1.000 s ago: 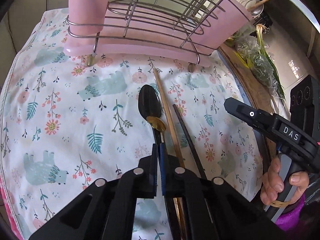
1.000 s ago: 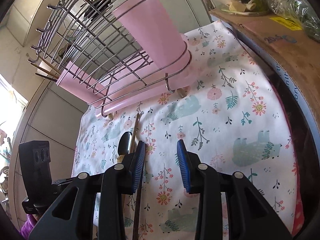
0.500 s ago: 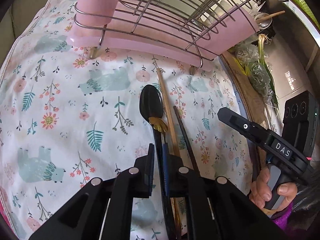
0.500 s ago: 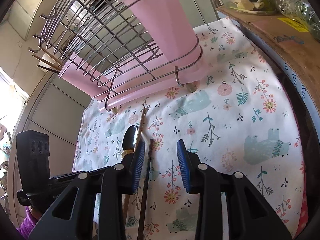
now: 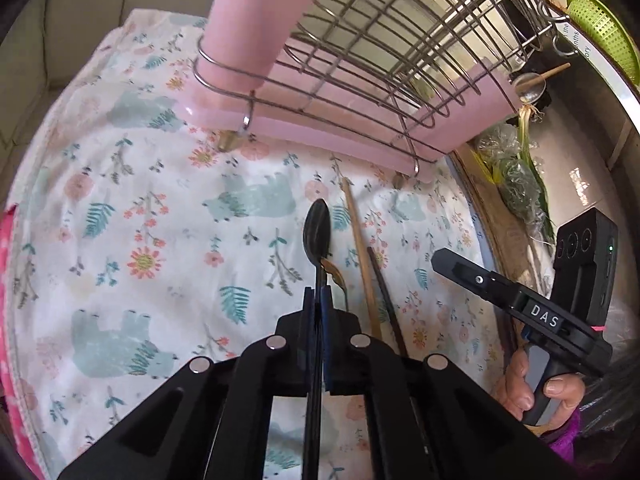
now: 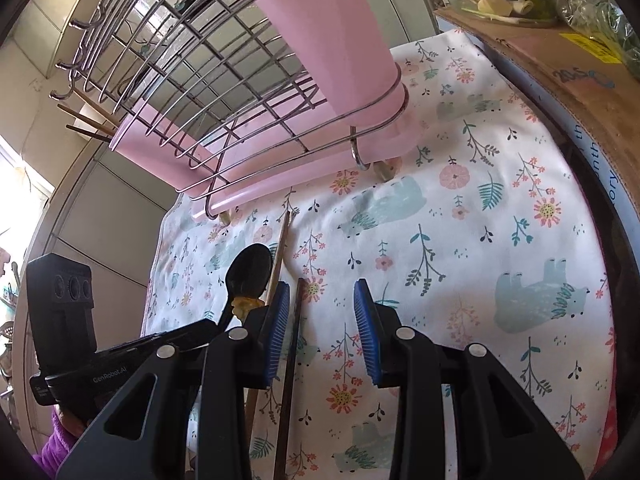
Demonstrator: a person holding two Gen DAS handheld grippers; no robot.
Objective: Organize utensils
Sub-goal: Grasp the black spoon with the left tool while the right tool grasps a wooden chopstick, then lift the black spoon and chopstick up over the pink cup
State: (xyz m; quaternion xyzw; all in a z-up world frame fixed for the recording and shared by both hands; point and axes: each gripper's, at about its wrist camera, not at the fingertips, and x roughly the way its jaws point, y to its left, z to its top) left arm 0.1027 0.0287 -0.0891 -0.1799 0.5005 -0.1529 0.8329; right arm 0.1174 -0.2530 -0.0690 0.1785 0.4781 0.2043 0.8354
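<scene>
The left gripper [image 5: 319, 300] is clenched on the thin handle of the black spoon [image 5: 317, 227]; its jaws have just opened a little and closed again, with the handle between them. The spoon's bowl points to the upper middle of the left wrist view, toward the wire dish rack [image 5: 380, 52], and seems a little lifted off the floral cloth [image 5: 152, 208]. The right gripper [image 6: 322, 330] is released, its blue pads apart and nothing pressed between them; a dark chopstick [image 6: 290, 364] lies on the cloth just inside its left pad. A lighter wooden chopstick [image 5: 360, 248] lies beside the spoon, right of centre. I judge the task is at an early stage: the pink utensil cup [image 6: 332, 40] at the rack's corner shows no utensil inside, though its opening is not well seen, and the spoon and both chopsticks must still go to the rack. Readable writing: "DAS" on the right gripper's side in the left wrist view, and "GenRobot.AI" on the left gripper's body at the lower left of the right wrist view.
</scene>
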